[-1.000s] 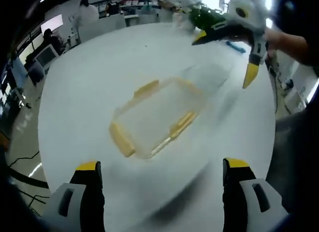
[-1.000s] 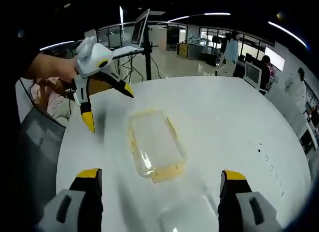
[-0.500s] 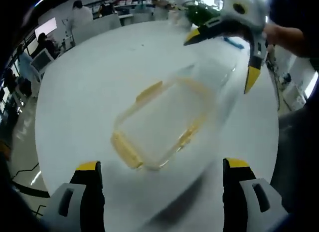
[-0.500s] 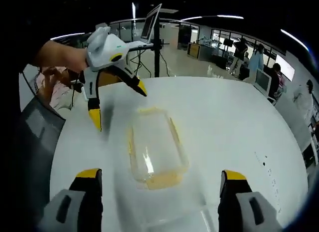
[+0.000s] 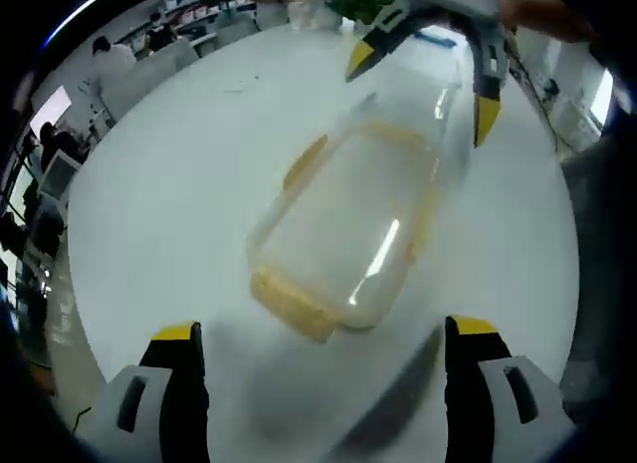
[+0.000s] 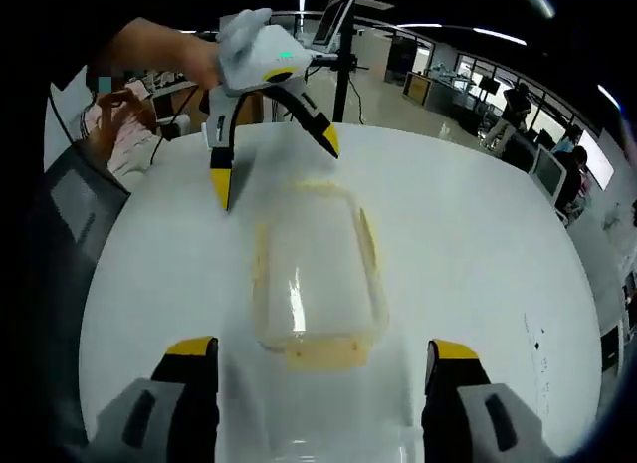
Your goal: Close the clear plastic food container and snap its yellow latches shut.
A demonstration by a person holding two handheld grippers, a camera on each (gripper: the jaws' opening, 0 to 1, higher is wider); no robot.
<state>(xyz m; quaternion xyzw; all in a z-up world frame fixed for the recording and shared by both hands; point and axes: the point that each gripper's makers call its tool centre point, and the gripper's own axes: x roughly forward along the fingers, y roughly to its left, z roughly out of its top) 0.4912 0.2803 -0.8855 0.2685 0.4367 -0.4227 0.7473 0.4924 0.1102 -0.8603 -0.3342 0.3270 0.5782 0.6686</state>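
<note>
A clear plastic container point(image 5: 348, 229) with yellow latches lies on the round white table point(image 5: 169, 184); the picture is blurred. One yellow latch point(image 5: 292, 304) is at its near end and another point(image 5: 305, 164) on its left side. My left gripper point(image 5: 322, 332) is open just short of that near end. Beyond the far end a clear lid-like sheet point(image 5: 438, 100) shows under my right gripper point(image 5: 421, 90), which hangs open. In the right gripper view the container point(image 6: 314, 269) lies lengthwise, its end latch point(image 6: 323, 355) between the open jaws of my right gripper point(image 6: 321, 349). The left gripper point(image 6: 274, 164) hovers open over the far end.
The table's edge point(image 6: 100, 284) curves close on the left, with a person's dark clothing beside it. A tripod stand point(image 6: 338, 25) rises behind the table. People sit at desks with monitors point(image 6: 547, 169) in the background.
Both views have closed in on the container, which now looks larger and nearer to each pair of jaws. Both grippers have stayed open; the container has not visibly shifted on the table.
</note>
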